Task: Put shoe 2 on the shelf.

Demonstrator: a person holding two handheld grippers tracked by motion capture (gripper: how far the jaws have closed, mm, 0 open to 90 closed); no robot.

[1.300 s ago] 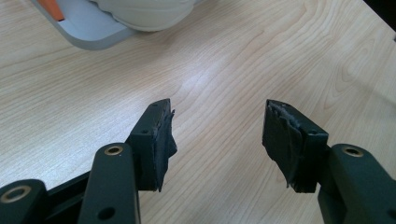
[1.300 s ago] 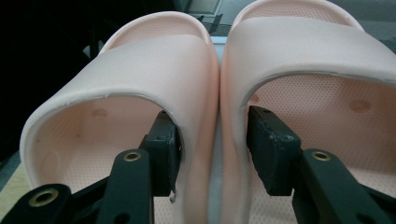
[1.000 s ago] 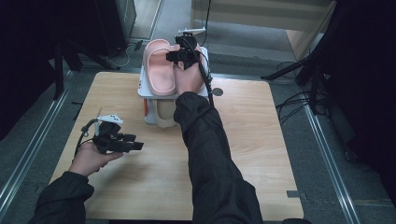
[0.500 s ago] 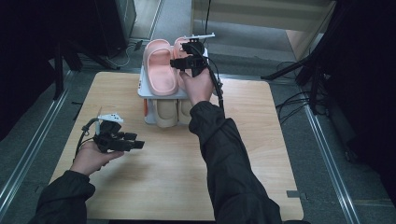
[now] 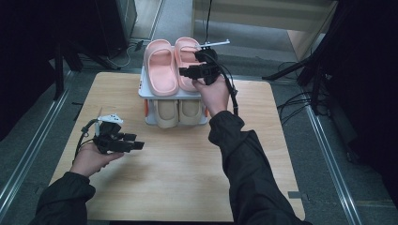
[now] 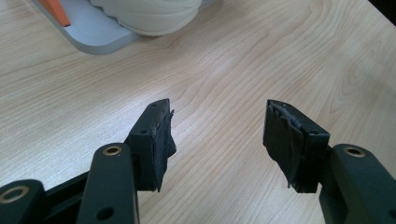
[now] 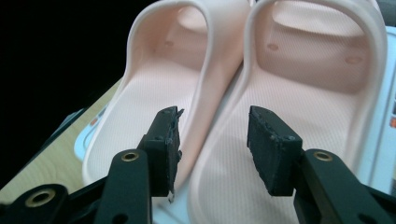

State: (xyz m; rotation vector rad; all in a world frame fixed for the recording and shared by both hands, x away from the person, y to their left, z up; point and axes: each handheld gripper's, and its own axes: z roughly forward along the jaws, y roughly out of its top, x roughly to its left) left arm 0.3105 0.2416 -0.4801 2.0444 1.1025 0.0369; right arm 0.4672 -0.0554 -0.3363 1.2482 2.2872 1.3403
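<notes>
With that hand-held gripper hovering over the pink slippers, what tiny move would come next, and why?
Probably ease the right hand-held gripper forward and close it: its open jaws straddle the touching inner edges of the two pink foam slippers on the grey rack's top shelf, and have just been closing without pressing on them.

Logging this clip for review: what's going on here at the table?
A person works at a wooden table with a gripper in each hand. The right gripper is at the top of a small shoe rack, over the pair of pink slippers. Its jaws have just been closing, lined up on the slippers' adjoining inner edges, pads not yet pressing. A beige pair sits on the shelf below. The left gripper hangs open over bare table, holding nothing.
</notes>
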